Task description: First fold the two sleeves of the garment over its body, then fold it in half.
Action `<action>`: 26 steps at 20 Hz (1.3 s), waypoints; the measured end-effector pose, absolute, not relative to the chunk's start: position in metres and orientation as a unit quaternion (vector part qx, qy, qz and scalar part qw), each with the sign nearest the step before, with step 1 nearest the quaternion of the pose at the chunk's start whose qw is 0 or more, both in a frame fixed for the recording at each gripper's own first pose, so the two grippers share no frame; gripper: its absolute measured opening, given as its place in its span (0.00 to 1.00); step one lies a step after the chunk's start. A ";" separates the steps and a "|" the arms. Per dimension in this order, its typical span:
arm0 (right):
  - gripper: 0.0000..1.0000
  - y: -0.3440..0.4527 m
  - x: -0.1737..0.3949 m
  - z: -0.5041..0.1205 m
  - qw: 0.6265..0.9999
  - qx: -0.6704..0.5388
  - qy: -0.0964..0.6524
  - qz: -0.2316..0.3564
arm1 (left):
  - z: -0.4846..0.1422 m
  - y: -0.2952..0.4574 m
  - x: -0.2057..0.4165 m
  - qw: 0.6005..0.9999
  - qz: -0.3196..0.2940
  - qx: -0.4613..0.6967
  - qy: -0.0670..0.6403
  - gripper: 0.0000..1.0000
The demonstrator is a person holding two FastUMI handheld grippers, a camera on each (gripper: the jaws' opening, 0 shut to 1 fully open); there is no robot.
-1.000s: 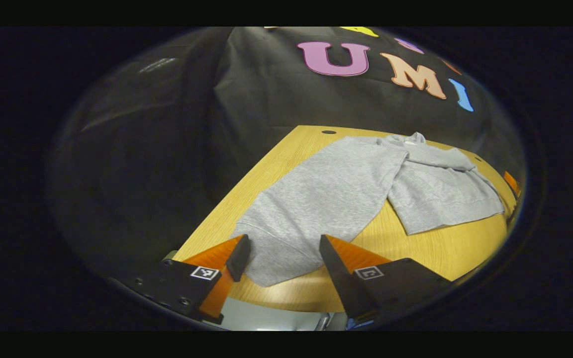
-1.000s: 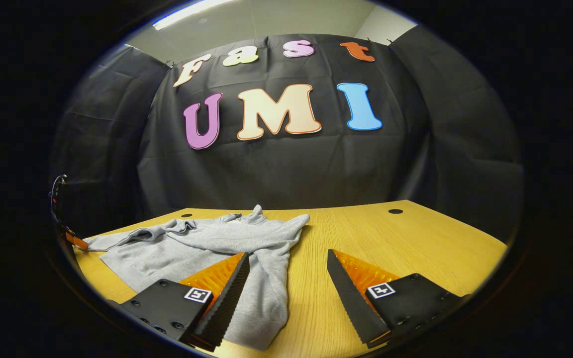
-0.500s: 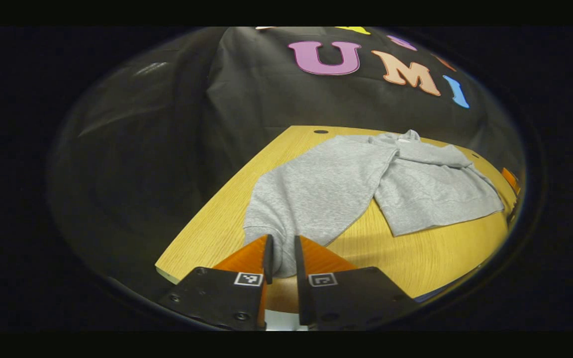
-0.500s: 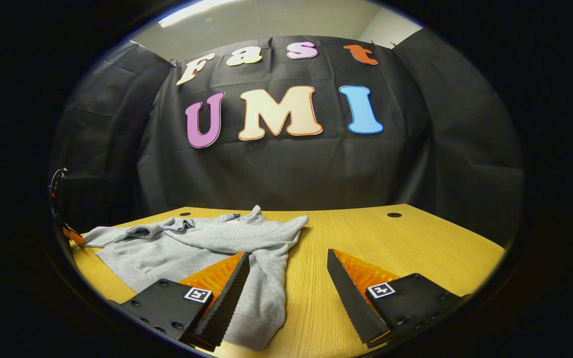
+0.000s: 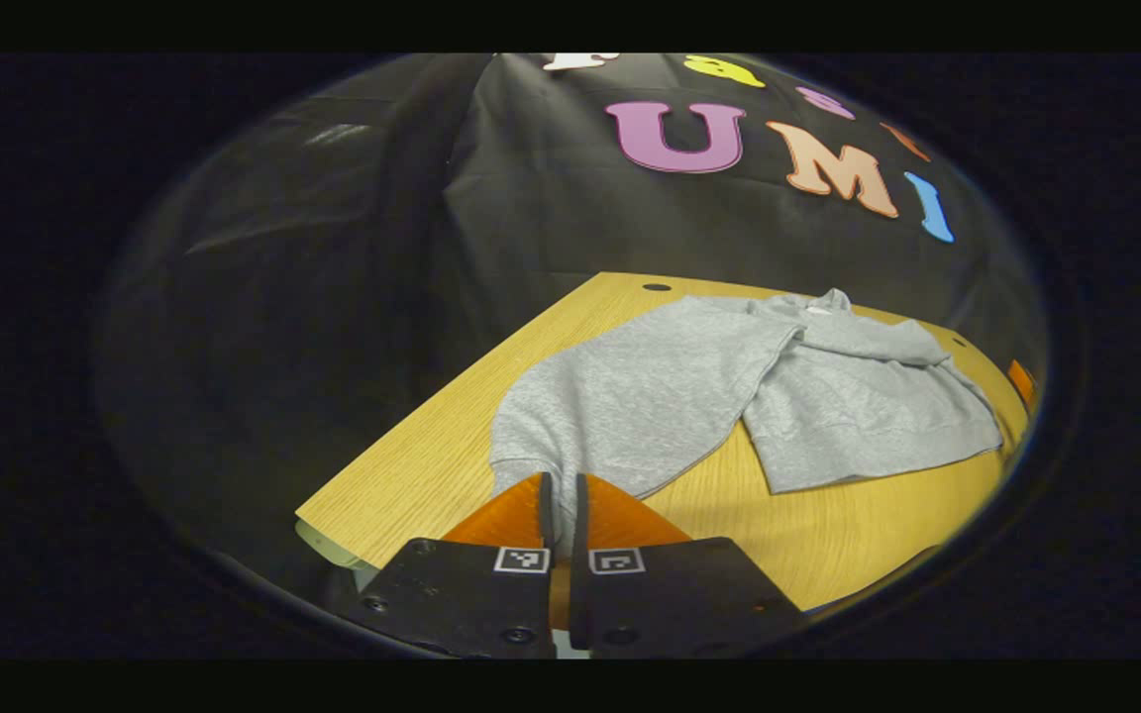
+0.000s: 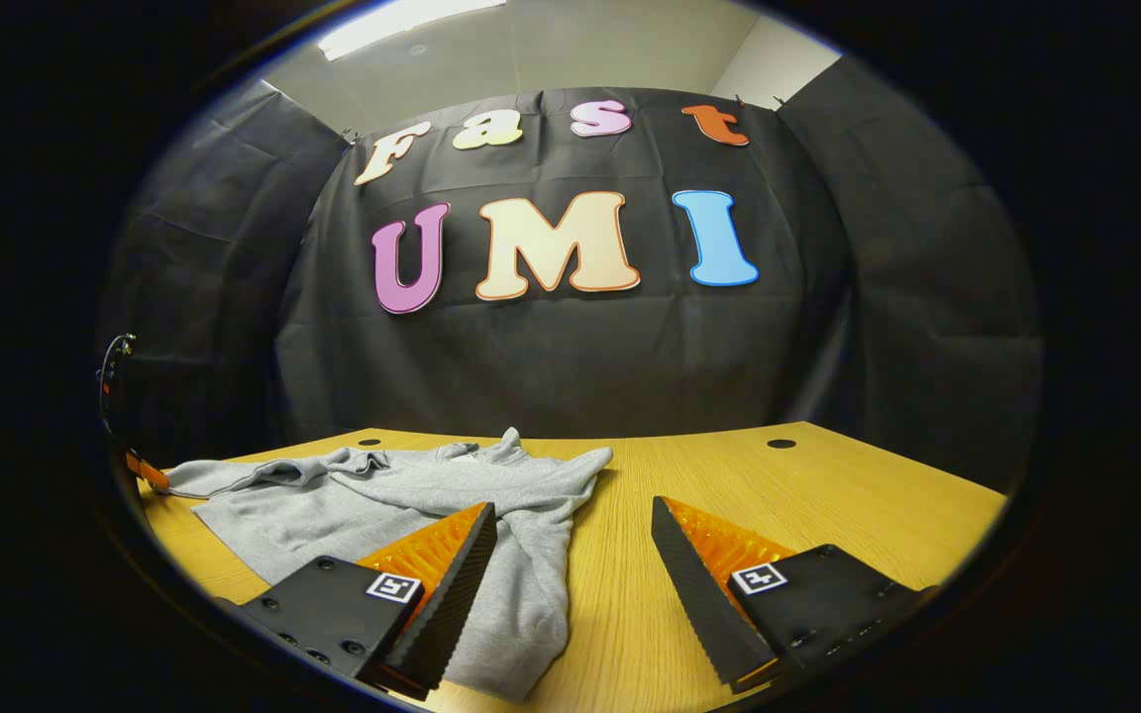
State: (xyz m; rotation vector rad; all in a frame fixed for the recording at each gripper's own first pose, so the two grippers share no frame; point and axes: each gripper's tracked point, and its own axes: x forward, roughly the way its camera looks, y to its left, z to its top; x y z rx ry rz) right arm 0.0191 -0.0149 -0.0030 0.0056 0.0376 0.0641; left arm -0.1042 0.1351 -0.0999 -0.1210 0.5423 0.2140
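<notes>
A grey sweatshirt point(image 5: 858, 416) lies flat on the wooden table point(image 5: 432, 465), collar toward the booth wall. Its long left sleeve point(image 5: 650, 396) runs toward me in the left gripper view, and my left gripper point(image 5: 560, 482) is shut on the cuff end, just above the table near its edge. In the right gripper view the sweatshirt point(image 6: 363, 495) lies to the left, and its other sleeve point(image 6: 531, 584) trails down beside my left finger point(image 6: 457, 574). My right gripper point(image 6: 571, 505) hangs open over that sleeve and bare table, holding nothing.
The table has cable holes at the back point(image 6: 781, 444) point(image 5: 656, 287). Black cloth walls stand close behind and to both sides. An orange gripper part point(image 5: 1019, 379) shows at the far right of the left gripper view. Bare wood point(image 6: 828, 495) lies right of the garment.
My left gripper went from open around the left sleeve's cuff to shut on it, and the sleeve end has bunched up slightly. The right gripper has stayed open, almost still.
</notes>
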 end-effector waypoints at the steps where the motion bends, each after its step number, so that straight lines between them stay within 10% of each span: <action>1: 0.98 -0.015 0.018 -0.001 0.999 0.004 0.016 0.031 | -0.094 0.133 -0.103 0.958 0.101 -0.066 0.262 0.00; 14: 0.97 -0.016 0.016 0.002 1.000 0.003 0.006 0.031 | 0.076 -0.022 0.041 0.987 -0.098 -0.009 0.130 0.00; 26: 0.97 -0.015 0.017 0.003 0.999 0.004 0.007 0.032 | 0.091 -0.290 0.136 0.942 -0.314 -0.037 0.115 0.00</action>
